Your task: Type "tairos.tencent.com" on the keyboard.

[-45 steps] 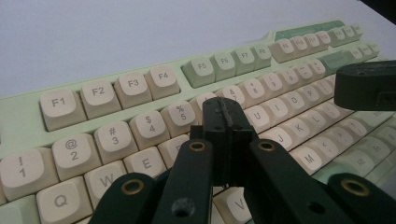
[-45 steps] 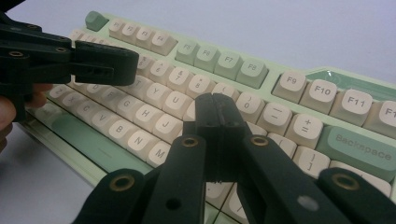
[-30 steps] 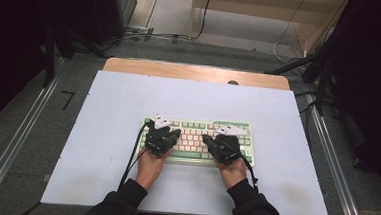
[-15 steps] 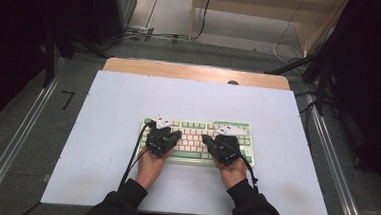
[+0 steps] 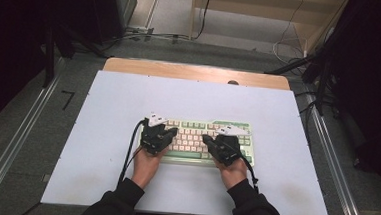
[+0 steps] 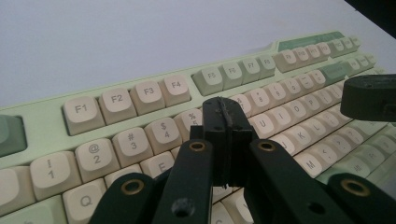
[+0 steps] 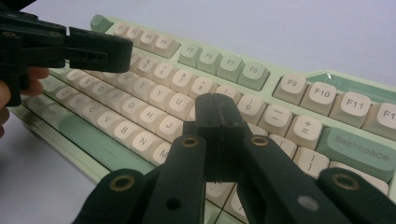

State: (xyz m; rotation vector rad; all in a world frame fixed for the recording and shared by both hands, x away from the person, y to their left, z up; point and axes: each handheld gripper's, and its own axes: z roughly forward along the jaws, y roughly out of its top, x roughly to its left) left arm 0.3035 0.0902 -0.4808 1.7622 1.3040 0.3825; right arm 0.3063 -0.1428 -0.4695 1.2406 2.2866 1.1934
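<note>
A pale green keyboard (image 5: pixel 192 125) with cream keys lies in the near middle of the white table top (image 5: pixel 129 98). My left gripper (image 5: pixel 173 132) hovers over its left half, and in the left gripper view its jaws (image 6: pixel 224 109) are shut with nothing in them, tips above the number and top letter rows. My right gripper (image 5: pixel 206 138) is over the right half. In the right gripper view it (image 7: pixel 217 105) is also shut and empty, just above the keys near the middle rows of the keyboard (image 7: pixel 327 95). The two tips point toward each other, a short gap apart.
A wooden strip (image 5: pixel 195 72) edges the table's far side. Metal rails (image 5: pixel 21 132) run along both sides on the floor. A black cable (image 5: pixel 127 151) trails from the left gripper toward the person. Dark equipment and loose cables stand beyond the table.
</note>
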